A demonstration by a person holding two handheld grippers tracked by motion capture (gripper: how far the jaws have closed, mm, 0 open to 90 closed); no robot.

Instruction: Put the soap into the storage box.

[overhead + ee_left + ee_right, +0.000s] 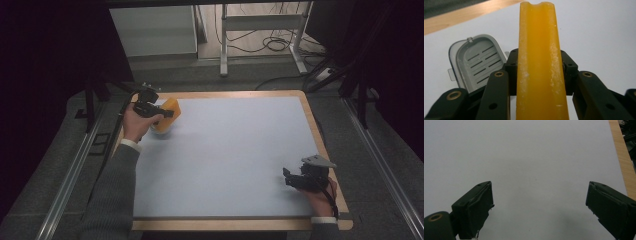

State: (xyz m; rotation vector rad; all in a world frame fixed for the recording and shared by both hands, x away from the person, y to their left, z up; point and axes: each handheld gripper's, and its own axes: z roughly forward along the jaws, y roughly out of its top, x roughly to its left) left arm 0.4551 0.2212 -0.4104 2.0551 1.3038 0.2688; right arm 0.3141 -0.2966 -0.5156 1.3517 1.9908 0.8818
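Observation:
My left gripper (167,113) is shut on a yellow-orange sponge-like block (169,111) at the table's far left, held just above the surface. In the left gripper view the block (540,62) stands edge-on between the two black jaws, which press on its sides. Below and behind it lies a grey plastic tray with slots (477,62) on the white mat. My right gripper (290,178) rests near the front right of the table. Its jaws stand wide apart over bare mat, with nothing between the fingers (477,210).
A pale blue-white mat (235,155) covers a wooden-edged table (320,145). Metal rails (70,175) run along both sides. A table frame and cables (270,42) stand on the floor beyond the far edge.

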